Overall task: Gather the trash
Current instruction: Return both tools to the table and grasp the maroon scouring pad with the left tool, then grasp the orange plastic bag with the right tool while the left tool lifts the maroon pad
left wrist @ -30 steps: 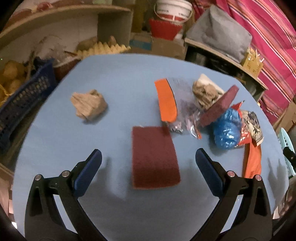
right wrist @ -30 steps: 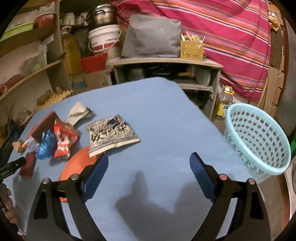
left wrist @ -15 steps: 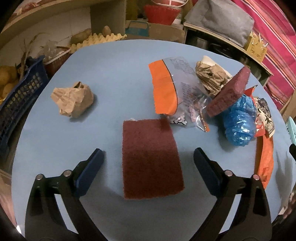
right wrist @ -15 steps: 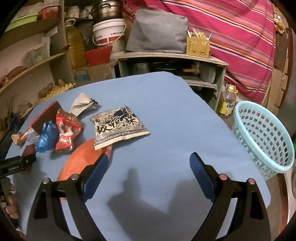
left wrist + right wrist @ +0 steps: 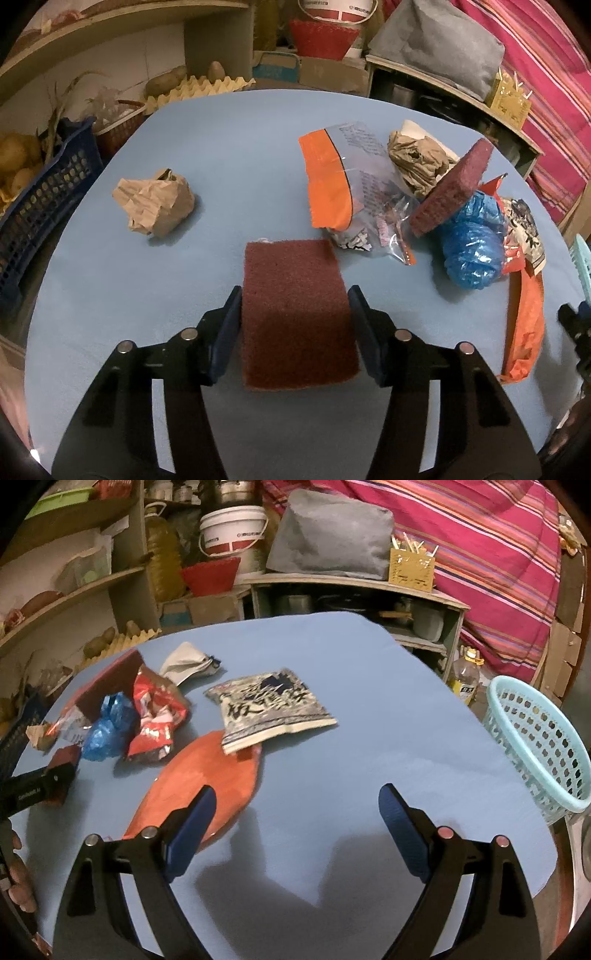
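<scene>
Our left tool (image 5: 293, 325) grips the red scouring pad (image 5: 297, 314) by its edges at lower centre; our right tool (image 5: 295, 834) hangs open. We fear the thin pad may buckle and slip out on the way to the basket (image 5: 539, 746).

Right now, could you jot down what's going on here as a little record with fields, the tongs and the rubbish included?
left tongs: closed in on the sides of the flat maroon scouring pad, which lies on the blue table
right tongs: open, empty, above the table by the orange wrapper
loose trash: crumpled brown paper, blue plastic bag, printed snack packet, red wrapper
bin: light blue basket, off the table's right edge
stage: first piece being gripped
</scene>
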`<action>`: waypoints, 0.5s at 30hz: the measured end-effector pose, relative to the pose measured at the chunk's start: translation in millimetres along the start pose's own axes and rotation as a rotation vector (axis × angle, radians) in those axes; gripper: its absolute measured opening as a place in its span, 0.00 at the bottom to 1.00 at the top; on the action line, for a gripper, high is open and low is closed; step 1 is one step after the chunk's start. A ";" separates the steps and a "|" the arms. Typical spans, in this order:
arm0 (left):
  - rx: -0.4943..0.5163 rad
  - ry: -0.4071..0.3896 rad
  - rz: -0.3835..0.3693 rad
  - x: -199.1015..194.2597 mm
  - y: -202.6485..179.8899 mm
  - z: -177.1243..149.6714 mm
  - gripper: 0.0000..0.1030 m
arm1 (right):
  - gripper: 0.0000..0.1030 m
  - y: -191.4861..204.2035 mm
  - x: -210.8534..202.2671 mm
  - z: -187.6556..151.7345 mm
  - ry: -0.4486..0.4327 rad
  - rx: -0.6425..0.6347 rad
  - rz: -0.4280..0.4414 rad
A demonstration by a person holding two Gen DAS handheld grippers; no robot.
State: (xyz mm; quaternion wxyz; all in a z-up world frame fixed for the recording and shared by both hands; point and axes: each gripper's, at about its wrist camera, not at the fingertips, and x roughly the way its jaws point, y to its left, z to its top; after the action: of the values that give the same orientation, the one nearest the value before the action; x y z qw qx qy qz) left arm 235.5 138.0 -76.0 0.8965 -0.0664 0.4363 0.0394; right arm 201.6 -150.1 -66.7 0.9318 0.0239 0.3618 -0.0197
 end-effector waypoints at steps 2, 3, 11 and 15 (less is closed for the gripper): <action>-0.006 -0.001 -0.003 -1.4 0.7 -0.5 0.53 | 0.85 6.9 1.8 -2.4 0.013 -0.001 0.012; -0.004 -0.001 -0.003 -2.4 0.3 -0.8 0.53 | 0.85 9.3 2.7 -3.5 0.018 -0.003 0.019; 0.013 -0.051 -0.009 -22.9 -3.3 -4.3 0.53 | 0.85 42.1 8.3 -7.3 0.053 -0.042 0.061; -0.007 -0.086 -0.027 -34.5 0.6 -3.1 0.53 | 0.85 55.4 12.0 -5.4 0.069 -0.058 0.057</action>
State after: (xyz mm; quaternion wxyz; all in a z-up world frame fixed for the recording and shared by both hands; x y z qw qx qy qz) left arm 211.7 137.7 -50.8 0.9145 -0.0738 0.3964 0.0318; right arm 209.8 -94.7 -77.1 0.9191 0.0079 0.3935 0.0181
